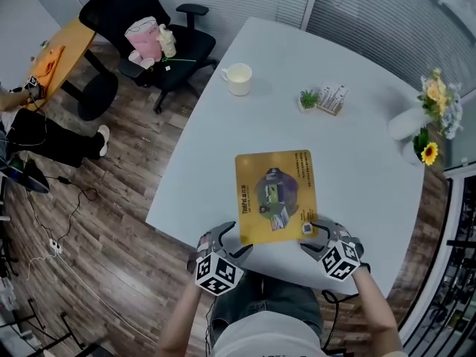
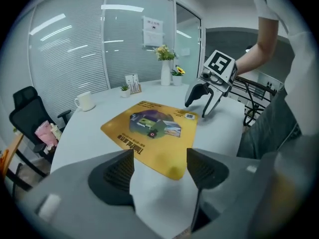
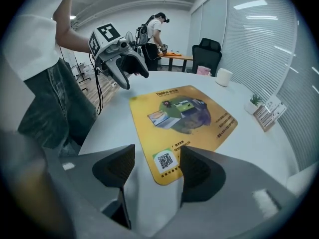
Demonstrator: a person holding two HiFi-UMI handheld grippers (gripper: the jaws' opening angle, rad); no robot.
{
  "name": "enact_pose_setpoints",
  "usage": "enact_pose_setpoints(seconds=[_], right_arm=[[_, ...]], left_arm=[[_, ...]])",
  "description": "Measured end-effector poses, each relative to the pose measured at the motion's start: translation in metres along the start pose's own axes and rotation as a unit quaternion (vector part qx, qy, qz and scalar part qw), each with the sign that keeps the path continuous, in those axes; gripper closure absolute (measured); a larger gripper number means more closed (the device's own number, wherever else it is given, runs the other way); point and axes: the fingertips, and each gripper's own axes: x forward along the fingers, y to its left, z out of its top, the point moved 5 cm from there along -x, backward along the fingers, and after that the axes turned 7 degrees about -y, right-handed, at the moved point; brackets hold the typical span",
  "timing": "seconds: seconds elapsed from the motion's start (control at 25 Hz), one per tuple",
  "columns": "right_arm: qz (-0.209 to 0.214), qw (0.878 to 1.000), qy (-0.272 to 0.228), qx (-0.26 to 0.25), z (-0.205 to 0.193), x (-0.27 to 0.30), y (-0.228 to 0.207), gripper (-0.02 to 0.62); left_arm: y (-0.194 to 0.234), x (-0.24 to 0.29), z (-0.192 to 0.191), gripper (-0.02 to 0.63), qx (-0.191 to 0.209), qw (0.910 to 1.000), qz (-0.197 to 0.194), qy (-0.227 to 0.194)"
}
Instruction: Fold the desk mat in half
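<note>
Zero folding done: desk mat (image 1: 275, 195) is laid flat on worktop (image 1: 364, 162); left claw (image 1: 232, 242) & right claw (image 1: 314, 238) held released at its near corners, nothing gripped.

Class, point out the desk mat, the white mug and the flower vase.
desk mat (image 1: 275, 195), head view, printed centre.
white mug (image 1: 239, 82), head view, side wall.
flower vase (image 1: 405, 123), head view, white body.

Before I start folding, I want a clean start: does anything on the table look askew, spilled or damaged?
Nothing stands out. The desk mat lies flat on the table; the mug stands upright, nothing spilled.
</note>
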Motion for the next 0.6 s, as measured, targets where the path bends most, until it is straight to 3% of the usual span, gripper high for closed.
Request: enact_pose_setpoints(seconds=[0.28,0.6], right_arm=[[0.029,0.999,0.031,-0.032,-0.017,0.004,-0.007,0.302],[0.066,0.995,0.053,-0.050,-0.030,0.011,-0.011,0.294]], left_arm=[[-0.016,0.019,-0.017,0.278,0.041,0.9973,-0.024,0.055],[-0.022,0.031,-0.026,0.277,0.069,0.9937,-0.023,0.085]])
